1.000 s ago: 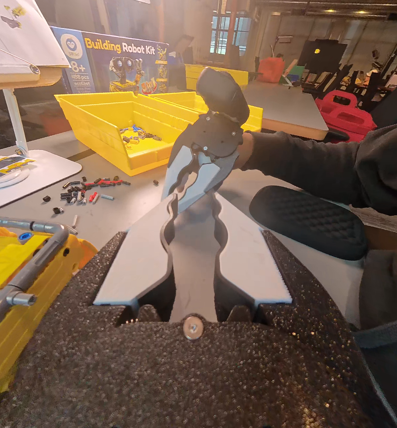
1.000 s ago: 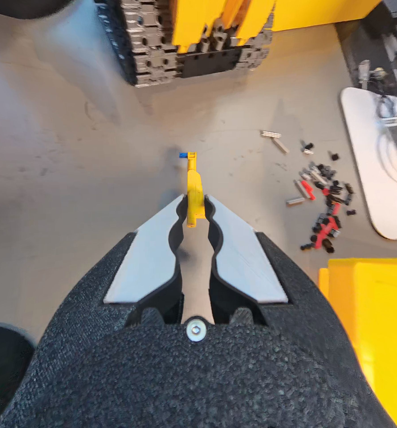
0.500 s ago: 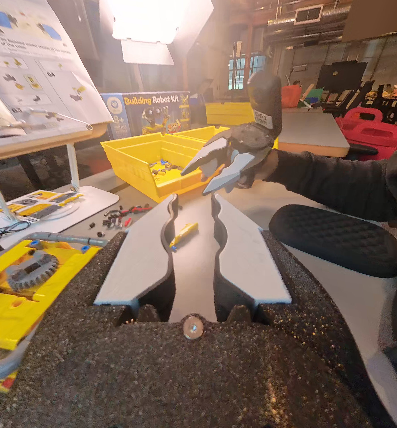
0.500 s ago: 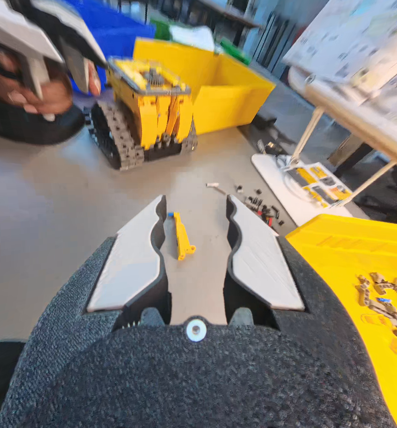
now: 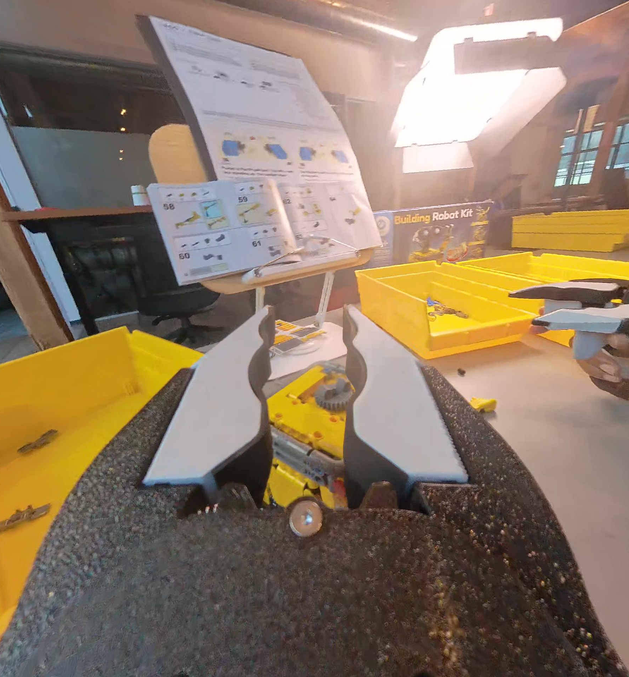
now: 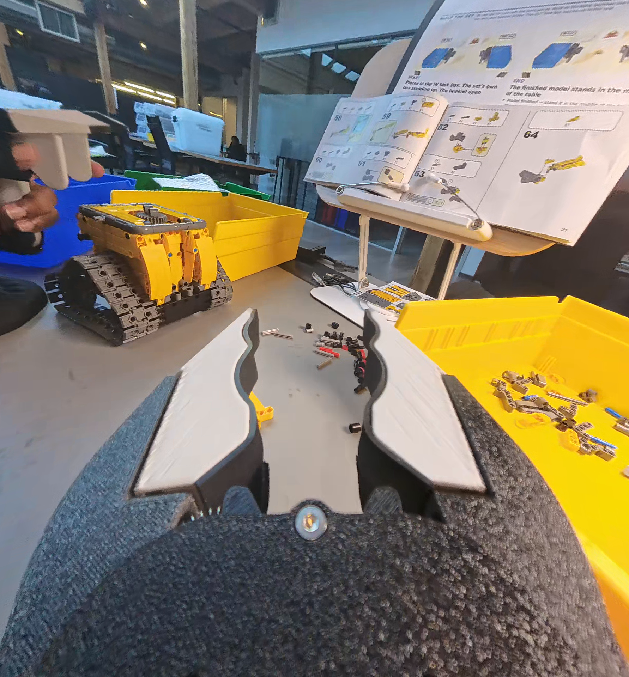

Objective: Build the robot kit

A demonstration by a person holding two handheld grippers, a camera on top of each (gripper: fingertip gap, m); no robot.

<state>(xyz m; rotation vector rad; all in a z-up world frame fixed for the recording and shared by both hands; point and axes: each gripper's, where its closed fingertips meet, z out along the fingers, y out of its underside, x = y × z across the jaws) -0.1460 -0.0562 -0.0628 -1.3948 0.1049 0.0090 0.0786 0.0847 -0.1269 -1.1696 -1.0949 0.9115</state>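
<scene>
A small yellow brick piece (image 6: 263, 409) is lying flat on the grey table (image 6: 67, 395), poking out from under the inner edge of the right gripper (image 6: 310, 322)'s left finger; it is touching neither finger. That gripper's jaws are standing spread wide with nothing between them but bare table. In the left wrist view the same piece (image 5: 483, 403) is resting on the table to the right, well apart from the left gripper (image 5: 307, 313). The left gripper's jaws are also gaping apart and holding nothing, hovering over the top of the yellow tracked model (image 5: 305, 414), whose grey gear is showing in the gap. From the right wrist view the model (image 6: 140, 263) is sitting upright on black and grey link tracks, its body smooth yellow plastic with curved panels. A scatter of small black, grey and red pins (image 6: 336, 344) is lying ahead of the right gripper's tips. Just right of it, a glossy yellow bin (image 6: 488, 329) is holding grey and yellow pieces. Beyond, an open instruction booklet (image 6: 452, 146) is leaning on a pale stand.
</scene>
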